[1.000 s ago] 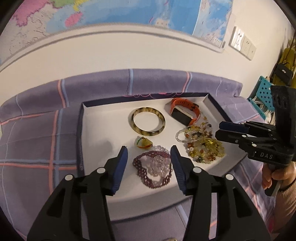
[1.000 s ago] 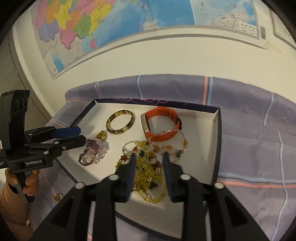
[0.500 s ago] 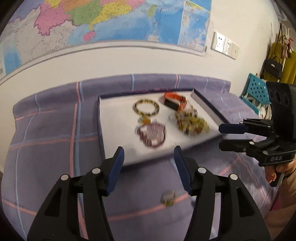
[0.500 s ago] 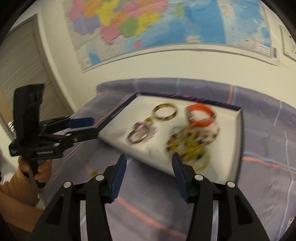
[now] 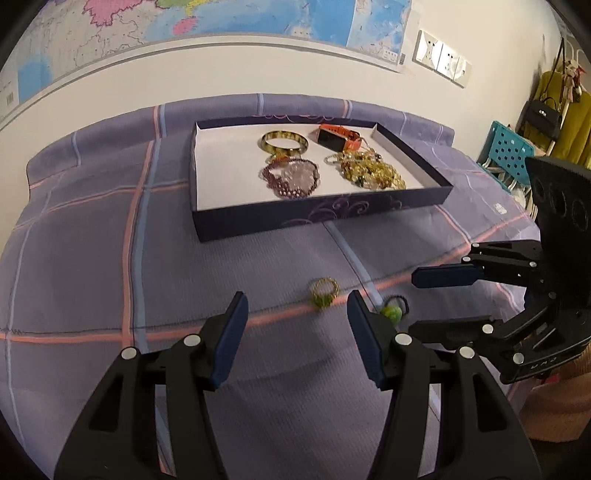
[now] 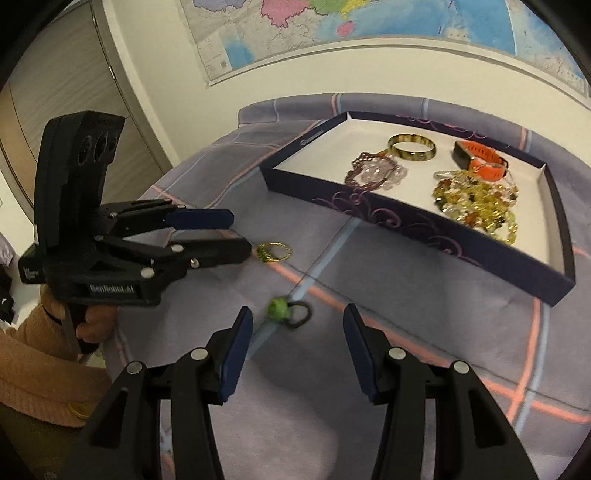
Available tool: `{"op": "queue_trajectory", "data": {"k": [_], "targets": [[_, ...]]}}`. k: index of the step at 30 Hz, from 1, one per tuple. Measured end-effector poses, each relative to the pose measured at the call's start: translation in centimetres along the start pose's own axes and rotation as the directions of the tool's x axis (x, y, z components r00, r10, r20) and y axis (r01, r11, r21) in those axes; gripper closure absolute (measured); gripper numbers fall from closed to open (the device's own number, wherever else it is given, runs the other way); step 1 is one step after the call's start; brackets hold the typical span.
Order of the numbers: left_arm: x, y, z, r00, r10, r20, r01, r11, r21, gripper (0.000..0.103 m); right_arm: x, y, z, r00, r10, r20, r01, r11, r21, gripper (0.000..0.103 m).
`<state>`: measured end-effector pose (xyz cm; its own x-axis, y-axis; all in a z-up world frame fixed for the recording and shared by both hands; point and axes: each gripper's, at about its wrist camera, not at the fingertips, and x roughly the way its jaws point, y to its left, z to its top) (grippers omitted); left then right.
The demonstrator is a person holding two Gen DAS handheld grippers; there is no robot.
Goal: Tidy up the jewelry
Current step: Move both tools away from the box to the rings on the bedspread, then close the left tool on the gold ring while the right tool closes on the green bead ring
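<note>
A dark blue tray [image 5: 321, 216] [image 6: 417, 229] with a white floor holds a yellow-brown bangle [image 5: 284, 141] [image 6: 412, 147], an orange watch [image 5: 338, 137] [image 6: 480, 162], a purple bead bracelet [image 5: 290, 177] [image 6: 373, 170] and a yellow bead pile [image 5: 373, 172] [image 6: 480, 206]. On the cloth in front lie a gold ring with a green stone [image 5: 324, 291] [image 6: 274, 252] and a dark ring with a green bead [image 5: 393, 309] [image 6: 286, 309]. My left gripper [image 5: 295, 332] [image 6: 236, 236] is open just short of the gold ring. My right gripper [image 6: 297, 350] [image 5: 436, 301] is open just short of the dark ring.
A purple plaid cloth [image 5: 110, 258] covers the table. A map [image 5: 221, 18] hangs on the wall behind. A teal stool [image 5: 508, 147] and hanging bags stand at the far right. A cabinet door [image 6: 55, 92] is at the left.
Both grippers pulled back from over the tray and came down toward the cloth in front of it. The right gripper opened wider. The two rings came into view.
</note>
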<state>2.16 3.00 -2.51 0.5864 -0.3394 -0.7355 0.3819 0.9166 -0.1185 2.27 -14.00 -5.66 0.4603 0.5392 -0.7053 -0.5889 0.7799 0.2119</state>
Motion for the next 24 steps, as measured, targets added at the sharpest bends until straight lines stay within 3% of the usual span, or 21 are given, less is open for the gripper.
{"op": "queue_trajectory", "data": {"k": [7,16,22,24], "targets": [[0.1,-0.4,-0.3,1.000,0.015,-0.004,-0.015,1.000,0.014,0.048,0.5,0.3,0.1,1.000,-0.018,-0.002,0.018,1.000,0.004,0.056],[0.4,-0.4,-0.1,1.000,0.024,-0.012,-0.023,1.000,0.011,0.050,1.1,0.7,0.4,0.999,-0.053,-0.011,0.053,0.998,-0.028,0.064],[0.7,-0.8,0.1,1.000,0.016,-0.018,-0.016,1.000,0.023,0.053,1.2,0.6,0.5,0.997,-0.077,-0.015,0.076,0.996,-0.039,0.080],[1.0,-1.0,0.2,1.000,0.014,-0.027,-0.013,0.999,0.029,0.055,1.1,0.5,0.4,0.997,-0.074,-0.014,0.073,0.997,-0.035,0.081]]}}
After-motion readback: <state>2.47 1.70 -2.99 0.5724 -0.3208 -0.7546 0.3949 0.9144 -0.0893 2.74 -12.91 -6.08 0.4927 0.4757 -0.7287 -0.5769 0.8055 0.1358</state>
